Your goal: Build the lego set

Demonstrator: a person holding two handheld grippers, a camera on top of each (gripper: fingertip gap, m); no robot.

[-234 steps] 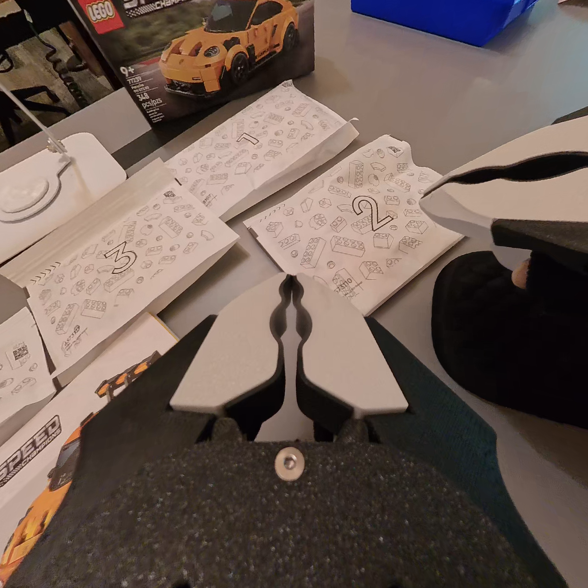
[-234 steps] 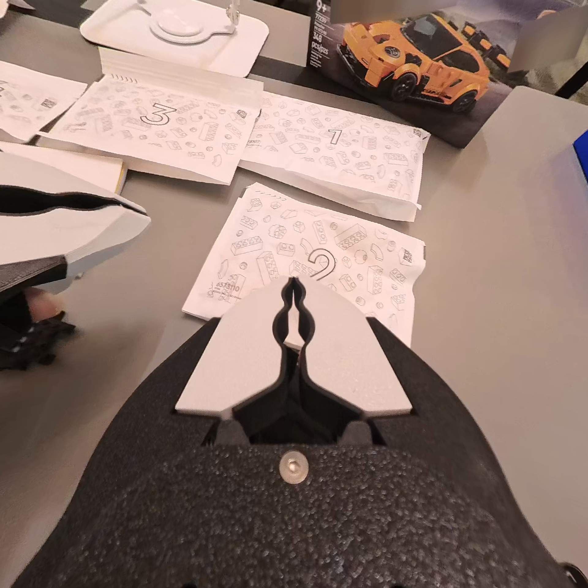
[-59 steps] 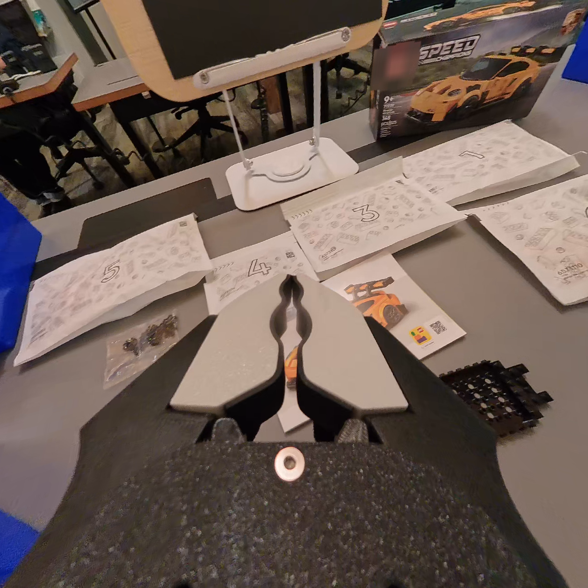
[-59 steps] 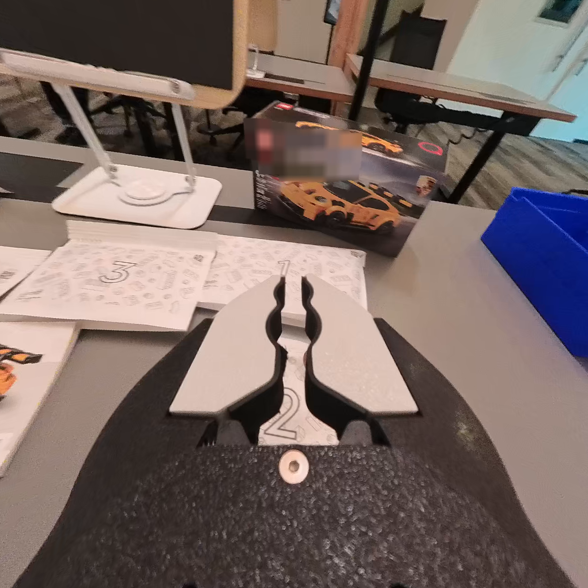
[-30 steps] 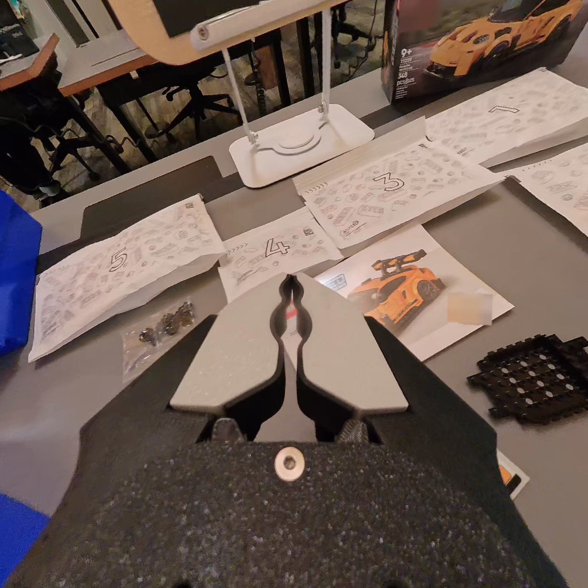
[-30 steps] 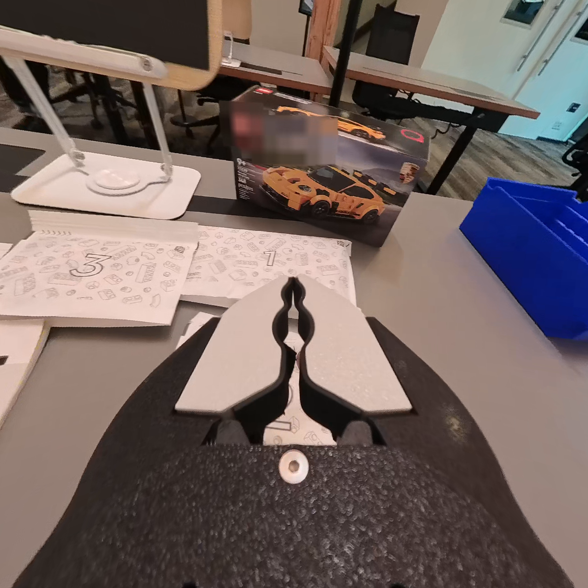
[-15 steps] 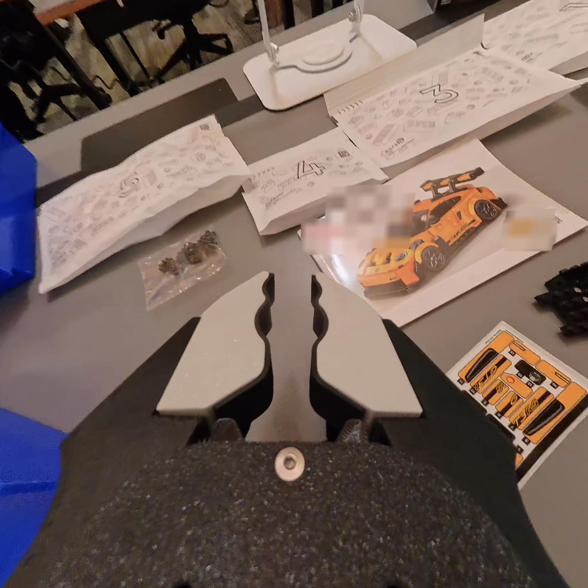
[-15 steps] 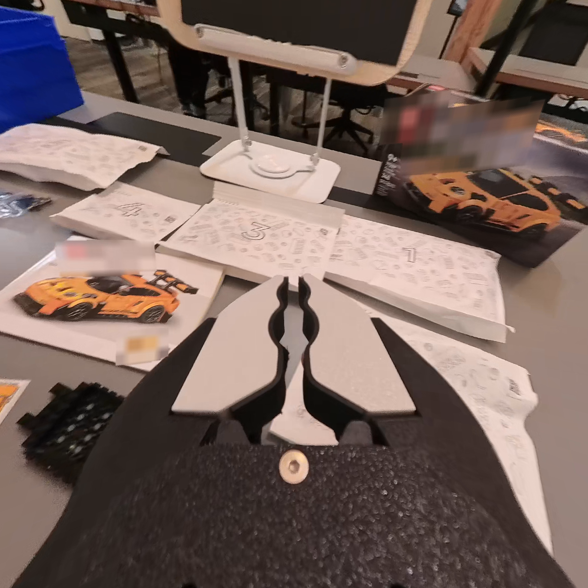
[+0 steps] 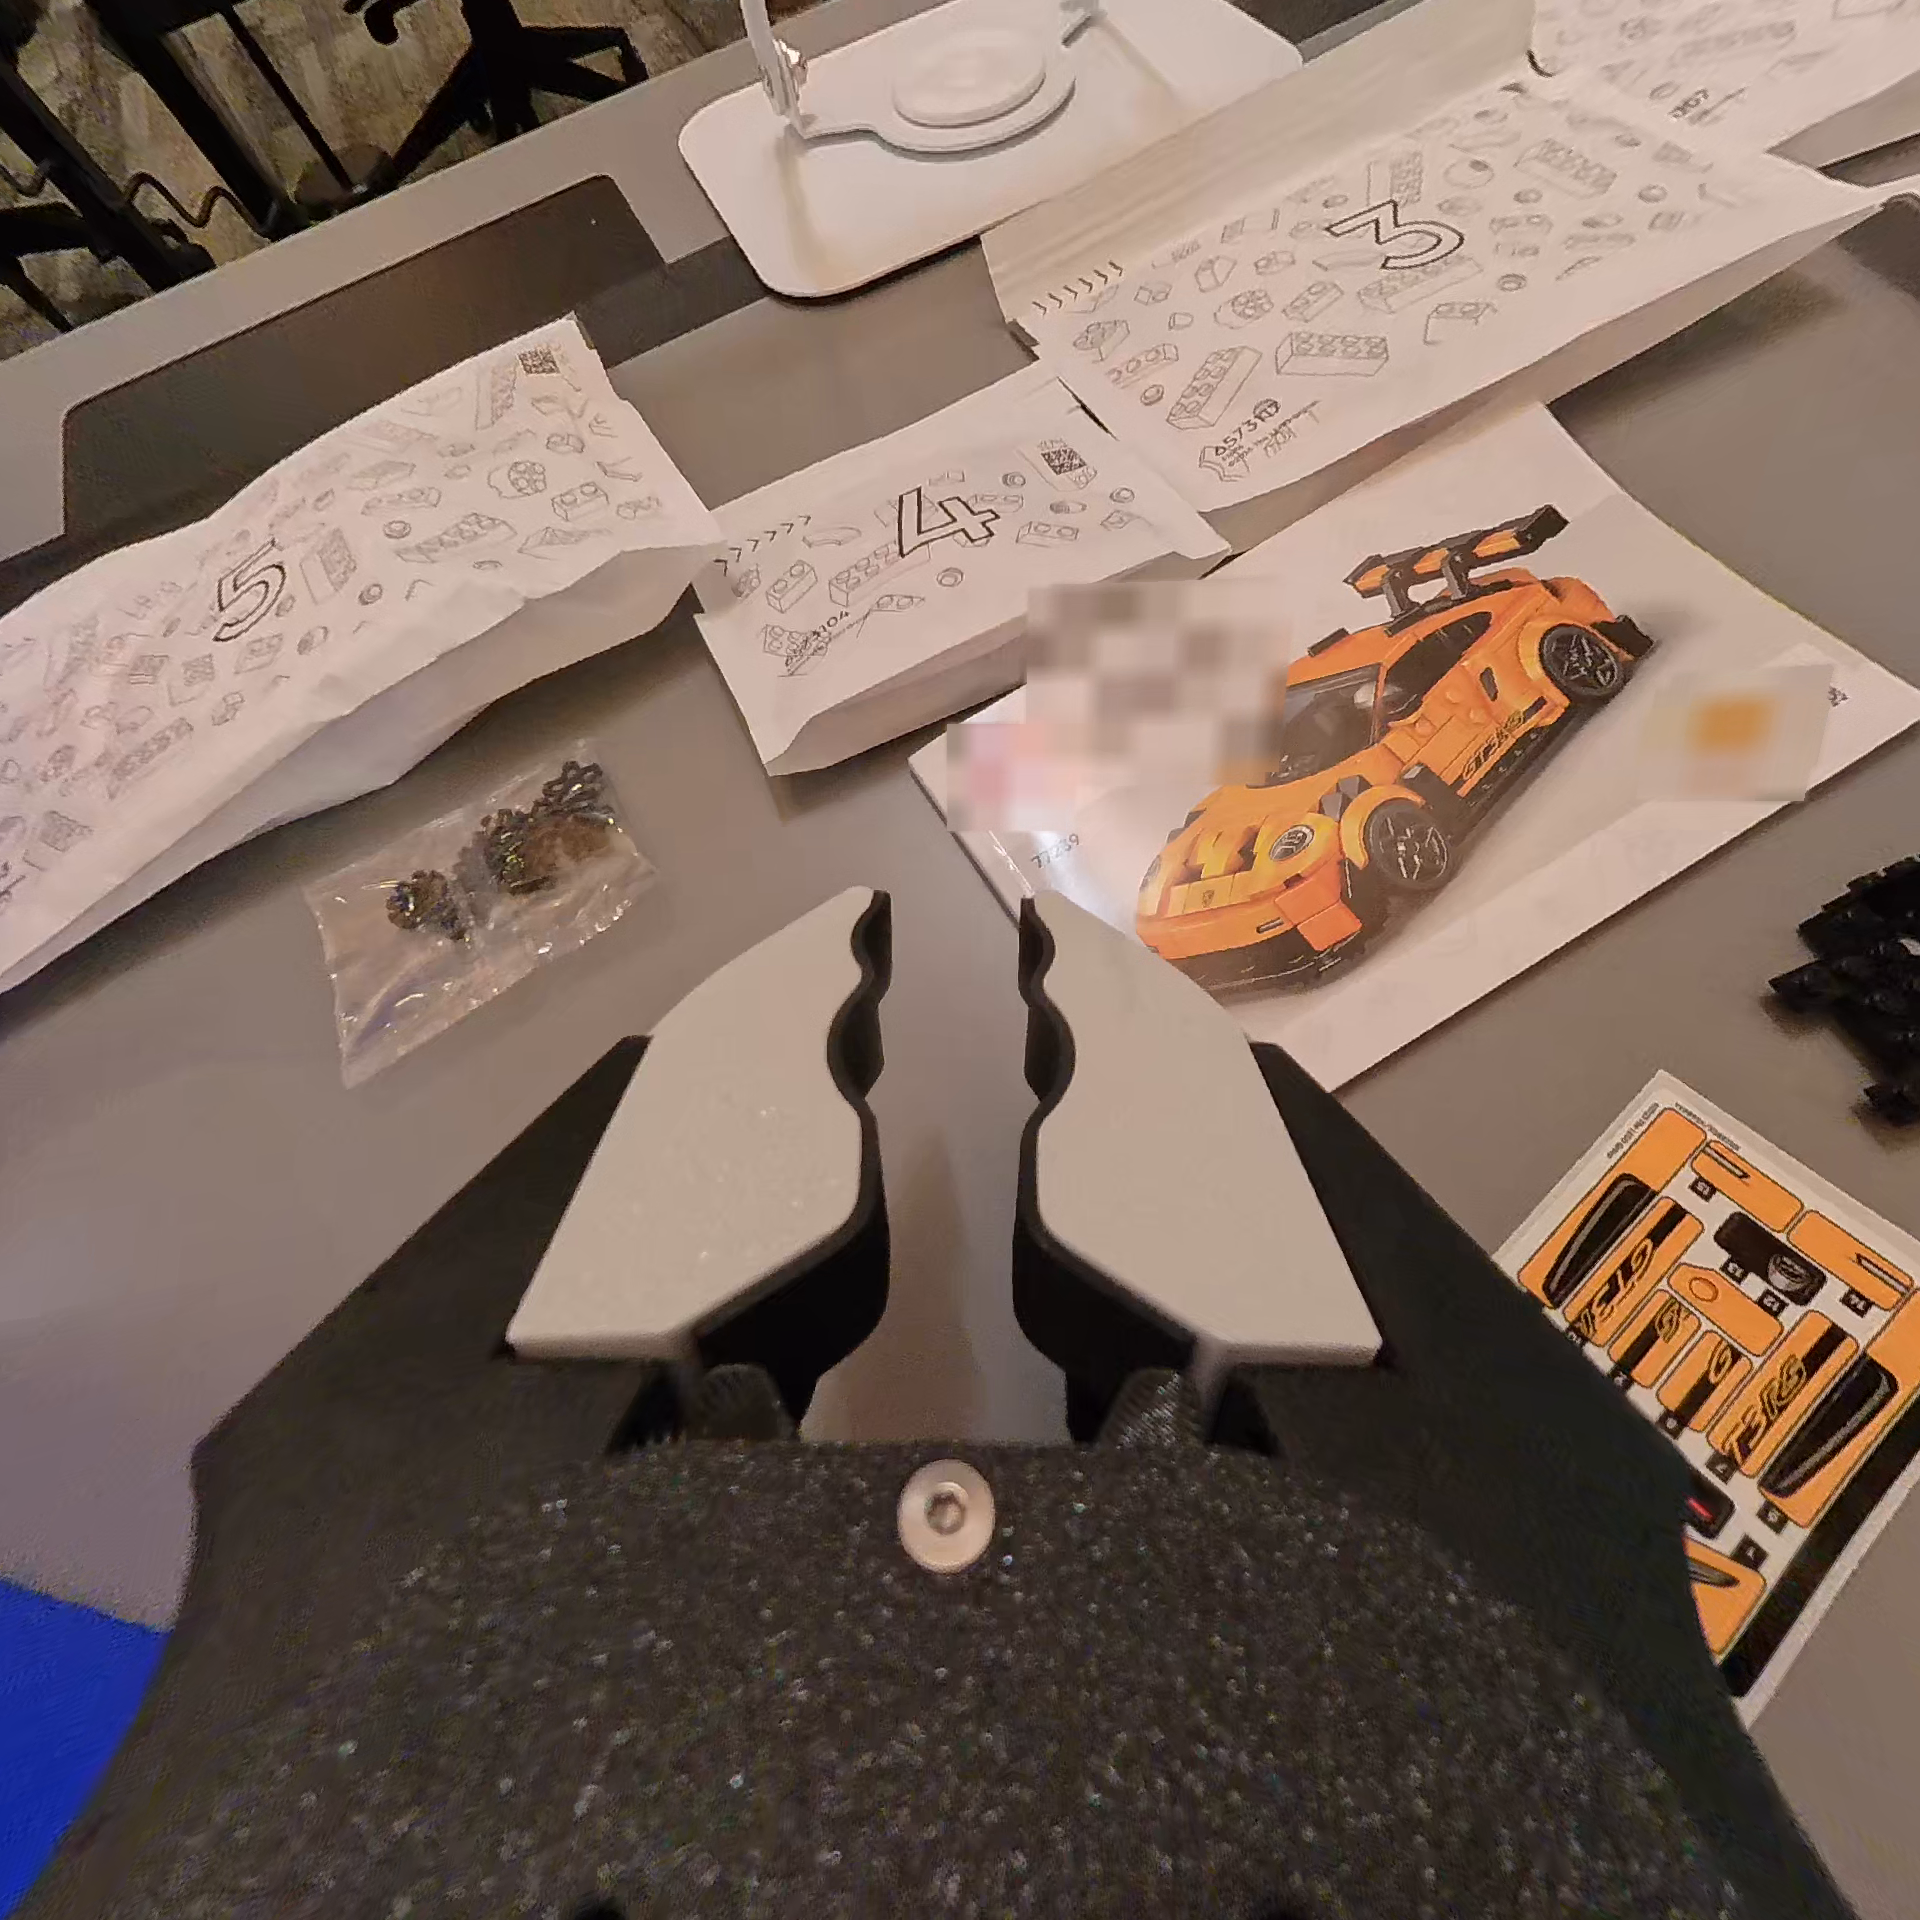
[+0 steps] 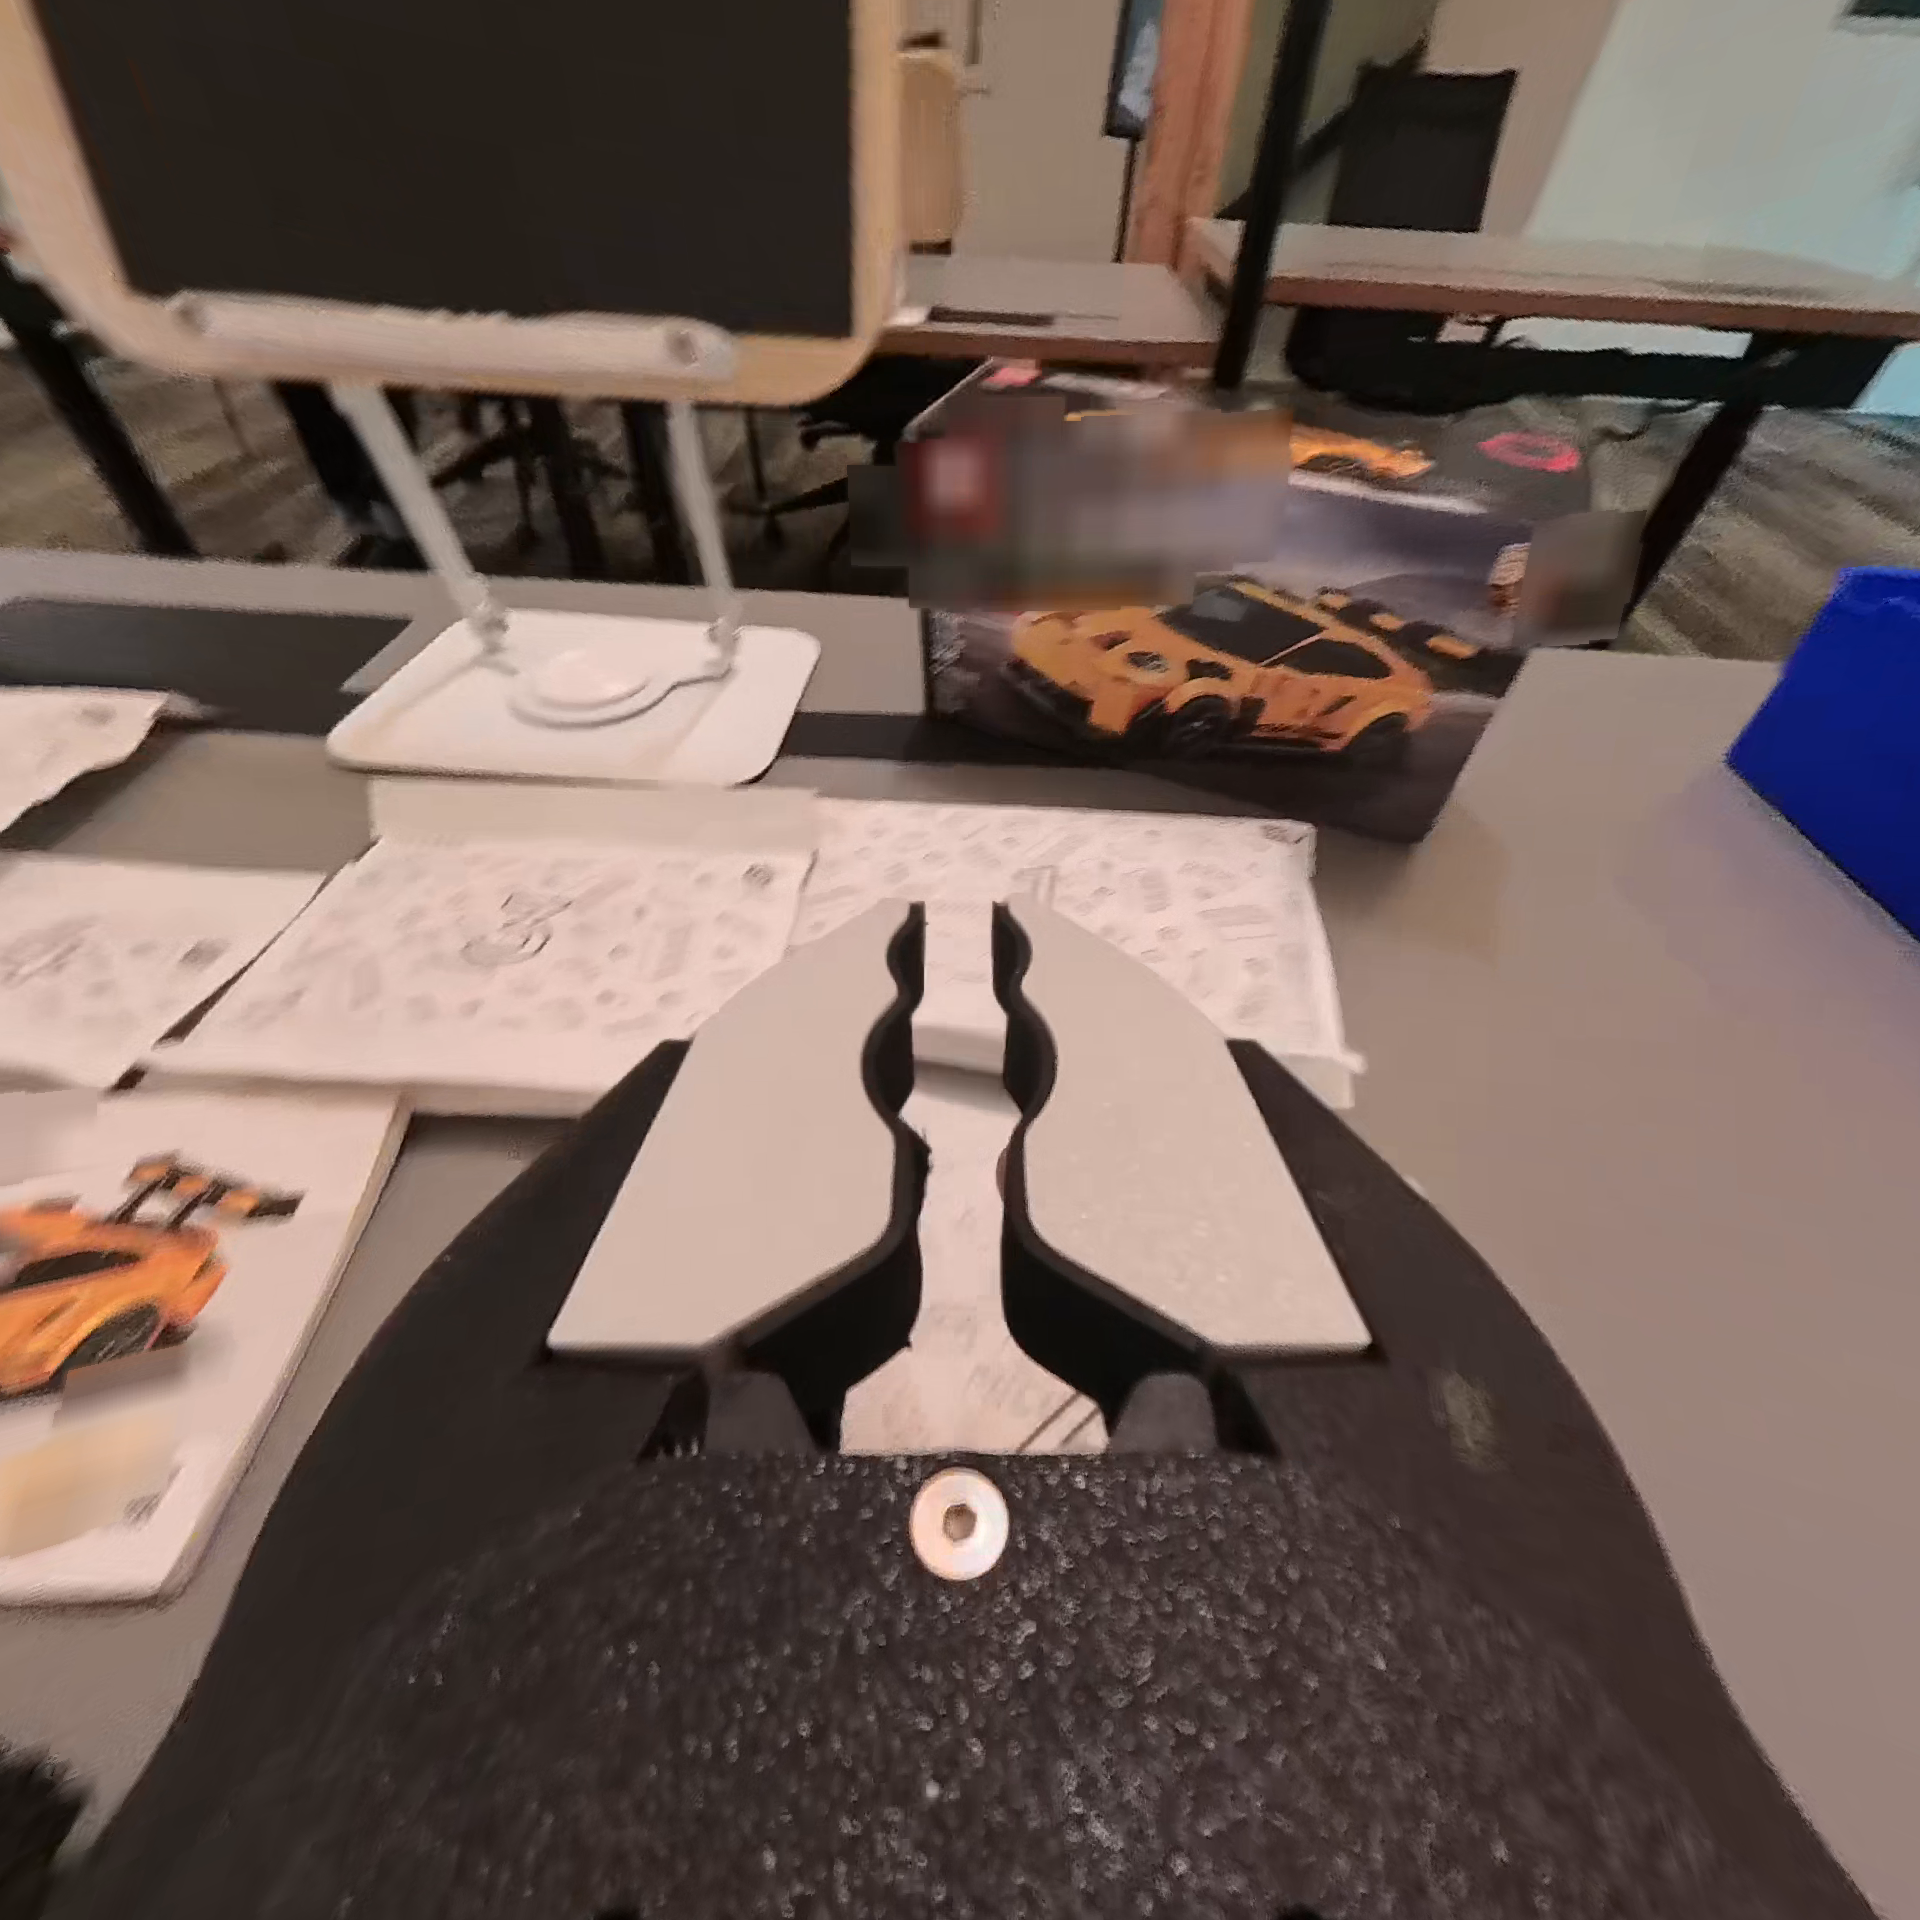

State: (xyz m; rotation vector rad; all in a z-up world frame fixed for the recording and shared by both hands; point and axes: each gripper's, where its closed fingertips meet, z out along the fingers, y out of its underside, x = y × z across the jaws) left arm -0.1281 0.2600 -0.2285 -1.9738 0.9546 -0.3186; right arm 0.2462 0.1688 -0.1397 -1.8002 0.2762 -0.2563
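Hovering over grey table: left gripper, fingers parted, empty, pointing between clear parts bag and instruction booklet. Right gripper slightly parted, empty, above numbered paper bags. Set box upright behind. Print not transcribed.

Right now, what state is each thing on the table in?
left gripper: open, empty
right gripper: open, empty
paper bags: flat, apparently sealed
clear parts bag: sealed
instruction booklet: closed
sticker sheet: flat
set box: upright
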